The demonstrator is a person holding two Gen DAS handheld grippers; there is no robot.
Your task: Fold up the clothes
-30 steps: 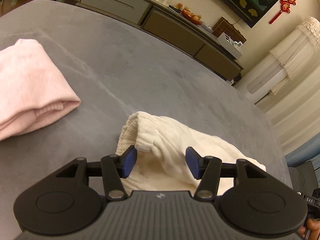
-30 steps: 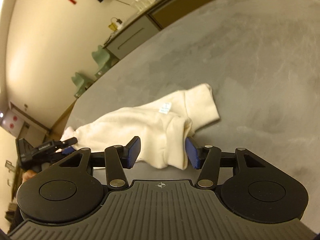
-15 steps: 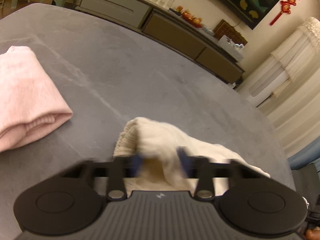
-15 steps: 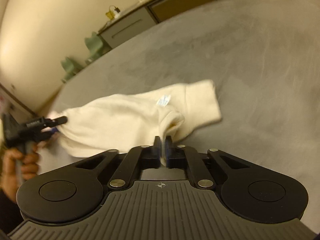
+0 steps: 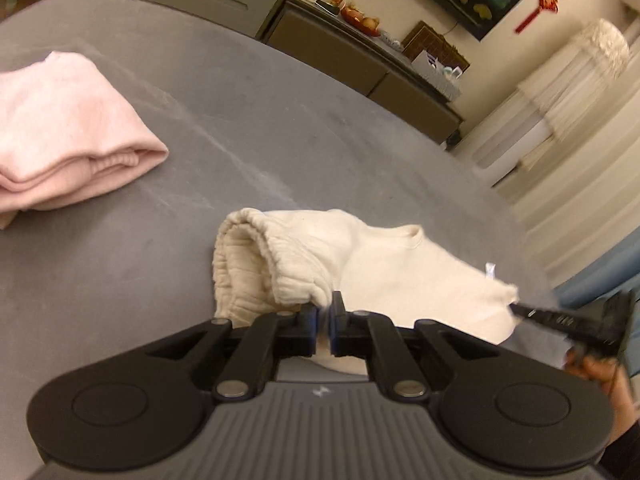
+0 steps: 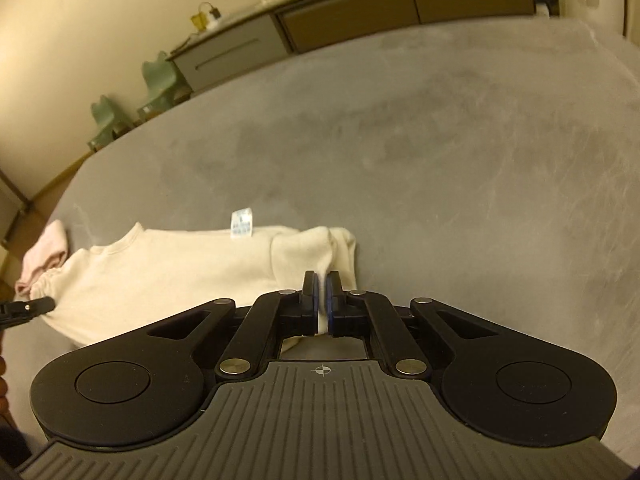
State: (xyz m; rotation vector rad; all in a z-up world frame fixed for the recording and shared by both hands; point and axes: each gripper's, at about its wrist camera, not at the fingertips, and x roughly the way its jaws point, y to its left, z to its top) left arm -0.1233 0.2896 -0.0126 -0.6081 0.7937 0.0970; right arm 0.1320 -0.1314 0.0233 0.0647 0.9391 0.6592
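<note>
Grey table (image 5: 280, 128) fills both views, sideboard (image 6: 360, 4) along the far wall behind it. Cream garment (image 6: 168, 276) lies stretched across the near part of the table, gathered waistband (image 5: 256, 264) toward the left wrist view, white care label (image 6: 242, 222) at its far edge. Folded pink garment (image 5: 60, 128) sits well apart on the left. Left gripper (image 5: 324, 320): jaws pinched together on the cream garment by the waistband. Right gripper (image 6: 322, 296): jaws pinched on a fold at the opposite end.
</note>
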